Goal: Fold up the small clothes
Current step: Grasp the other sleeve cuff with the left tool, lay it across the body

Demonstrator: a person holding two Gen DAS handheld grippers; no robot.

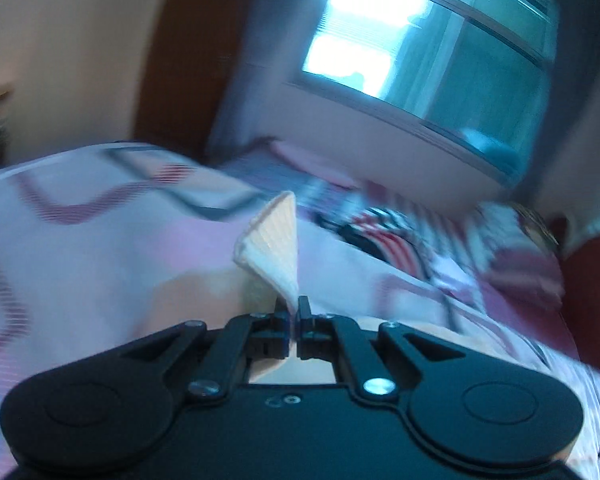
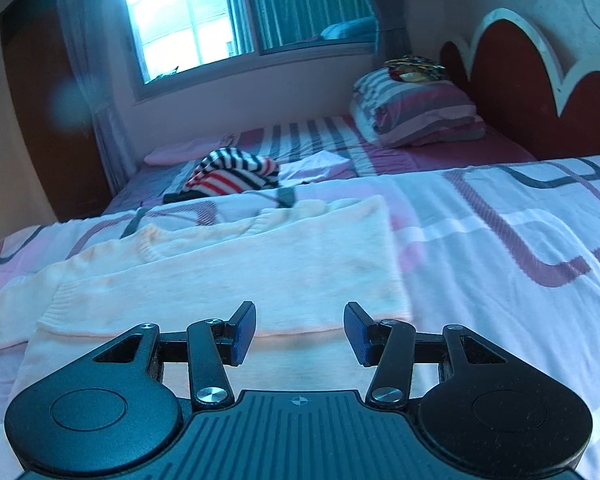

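Sweater point(image 2: 236, 276) corner in left claw point(image 1: 294, 312)

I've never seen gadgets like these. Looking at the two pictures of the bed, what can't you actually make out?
- Left wrist view: motion blur smears the patterned bedsheet and striped clothes. The left hand-held gripper pinches a cream knitted fabric corner; which part of the garment it is cannot be told.
- Right wrist view: the open right hand-held gripper body covers the near edge of the cream knitted sweater.
- The colourful item on the striped pillow is too small to identify.
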